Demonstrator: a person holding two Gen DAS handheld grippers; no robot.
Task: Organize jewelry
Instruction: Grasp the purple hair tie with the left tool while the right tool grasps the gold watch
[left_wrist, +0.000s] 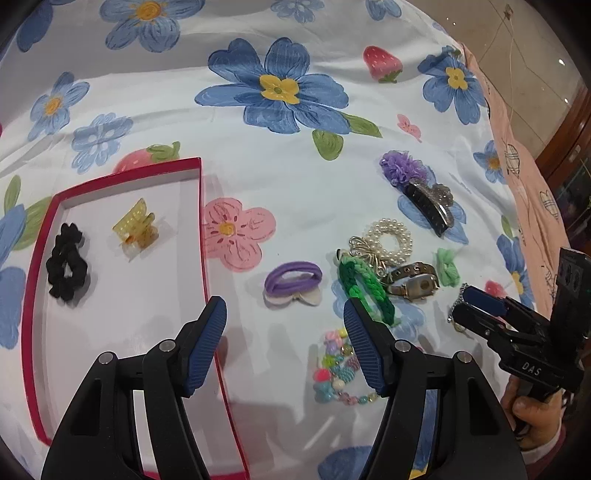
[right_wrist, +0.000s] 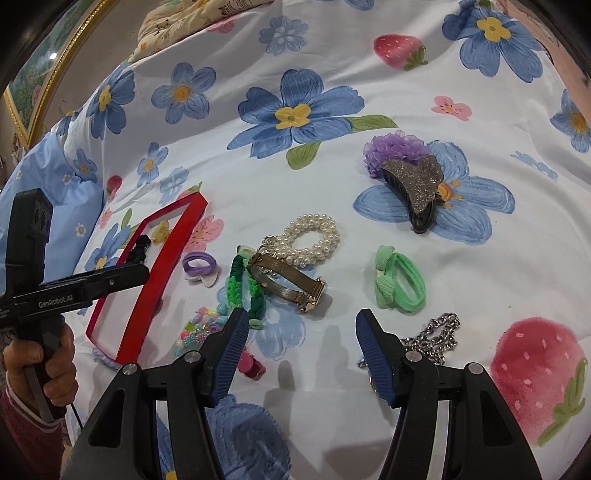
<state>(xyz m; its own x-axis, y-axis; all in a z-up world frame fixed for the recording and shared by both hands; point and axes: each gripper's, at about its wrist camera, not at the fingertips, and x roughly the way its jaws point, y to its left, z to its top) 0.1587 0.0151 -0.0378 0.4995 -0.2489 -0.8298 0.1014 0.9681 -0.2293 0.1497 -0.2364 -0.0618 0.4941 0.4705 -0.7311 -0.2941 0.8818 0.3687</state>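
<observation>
1. Left hand-held gripper (left_wrist: 284, 317): jaws apart, nothing between them, hovering over the flowered bedsheet (left_wrist: 258, 155) just beside the red box's right wall.
2. Right hand-held gripper (right_wrist: 302, 328): jaws apart, empty, above bare sheet; silver chain (right_wrist: 437, 338) just at 3 o'clock of it.
3. Red box (left_wrist: 201, 229) at 9 o'clock in the left view; inside, a black scrunchie (left_wrist: 67, 267) and a yellow claw clip (left_wrist: 136, 227), apart from each other.
4. Outside the box, at 3 o'clock of it: purple hair tie (left_wrist: 293, 278), then green braided band (left_wrist: 364, 290) touching the watch (left_wrist: 413, 282) and pearl bracelet (left_wrist: 391, 236).
5. Bead bracelet (left_wrist: 338, 369) at 6 o'clock of that cluster.
6. Glitter claw clip (right_wrist: 415, 186) resting against a purple ruffled scrunchie (right_wrist: 391, 147), at 1 o'clock in the right view.
7. Light green hair tie (right_wrist: 399, 278) between clip and chain.
</observation>
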